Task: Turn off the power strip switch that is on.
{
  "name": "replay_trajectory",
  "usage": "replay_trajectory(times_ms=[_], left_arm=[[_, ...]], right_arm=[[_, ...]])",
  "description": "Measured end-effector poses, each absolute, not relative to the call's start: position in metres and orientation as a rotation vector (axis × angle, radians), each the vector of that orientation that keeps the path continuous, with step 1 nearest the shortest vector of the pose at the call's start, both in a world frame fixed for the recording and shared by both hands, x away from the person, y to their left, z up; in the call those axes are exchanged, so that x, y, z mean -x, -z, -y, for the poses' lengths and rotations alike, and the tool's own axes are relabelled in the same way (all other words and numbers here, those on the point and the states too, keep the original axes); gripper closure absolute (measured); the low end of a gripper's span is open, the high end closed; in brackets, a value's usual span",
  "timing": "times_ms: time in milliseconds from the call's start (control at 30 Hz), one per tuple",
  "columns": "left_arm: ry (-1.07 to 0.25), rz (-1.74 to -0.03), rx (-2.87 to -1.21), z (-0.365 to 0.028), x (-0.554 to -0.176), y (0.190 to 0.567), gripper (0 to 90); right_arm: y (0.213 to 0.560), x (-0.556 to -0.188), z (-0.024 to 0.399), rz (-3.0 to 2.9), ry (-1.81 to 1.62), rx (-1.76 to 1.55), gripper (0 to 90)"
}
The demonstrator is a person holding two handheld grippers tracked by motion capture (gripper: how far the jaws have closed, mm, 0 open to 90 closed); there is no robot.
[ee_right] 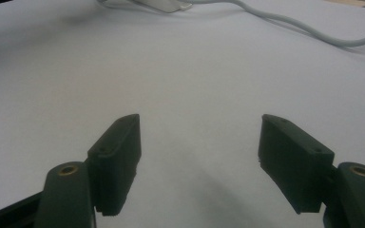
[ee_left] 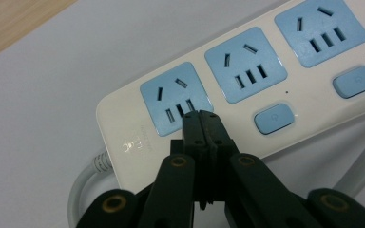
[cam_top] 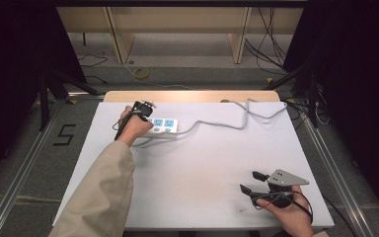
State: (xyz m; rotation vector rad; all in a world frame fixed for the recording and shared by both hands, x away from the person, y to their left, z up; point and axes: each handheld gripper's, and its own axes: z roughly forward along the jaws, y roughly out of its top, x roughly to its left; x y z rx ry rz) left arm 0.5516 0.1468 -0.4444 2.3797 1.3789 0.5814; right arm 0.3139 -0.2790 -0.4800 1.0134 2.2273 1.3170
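The white counter [cam_top: 202, 163] carries a white plastic power strip with three blue sockets [ee_left: 247, 90], directly under the tips of the left hand-held gripper [ee_left: 200, 118], whose jaws are pressed together and empty. If they push off-centre, the light strip may slide or tilt. The right hand-held gripper [ee_right: 199, 142] rests with jaws apart, well away from the strip.

I have the power strip [ee_left: 247, 90] lying directly ahead of my left gripper [ee_left: 200, 115], whose closed jaws sit over the end socket [ee_left: 173, 97] at the strip's cable end. Two more sockets run off to the right of the jaws, each with a button [ee_left: 274, 118] on its near side. The strip's cable [cam_top: 217, 123] trails away across the table [cam_top: 202, 168]. My right gripper [ee_right: 199, 142] rests well apart, its spread jaws over bare tabletop, the cable far ahead of them.
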Motion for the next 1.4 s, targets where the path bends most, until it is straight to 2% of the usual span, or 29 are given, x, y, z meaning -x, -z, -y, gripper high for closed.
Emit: replay_trajectory(times_ms=[367,567,1000,1067,1267,1400], left_arm=[[-0.570,-1.355,-2.358,-0.151,-0.550,0.445,89.8],[-0.554,-1.348,-2.285,-0.159,-0.546,0.444,89.8],[-0.635,-1.256,-2.232,-0.164,-0.530,0.423,89.5],[-0.632,-1.249,-2.222,-0.164,-0.527,0.420,85.4],[-0.641,-1.220,-2.202,-0.168,-0.518,0.409,83.2],[-0.622,-1.220,-2.190,-0.169,-0.511,0.407,76.2]], right_arm=[[0.480,-0.314,0.280,-2.225,-1.317,-1.022,31.9],[0.480,-0.314,0.280,-2.226,-1.316,-1.021,31.9],[0.480,-0.315,0.279,-2.228,-1.312,-1.019,31.9],[0.481,-0.315,0.279,-2.229,-1.312,-1.019,31.9],[0.480,-0.315,0.279,-2.229,-1.310,-1.020,31.9],[0.481,-0.315,0.279,-2.229,-1.311,-1.021,31.8]])
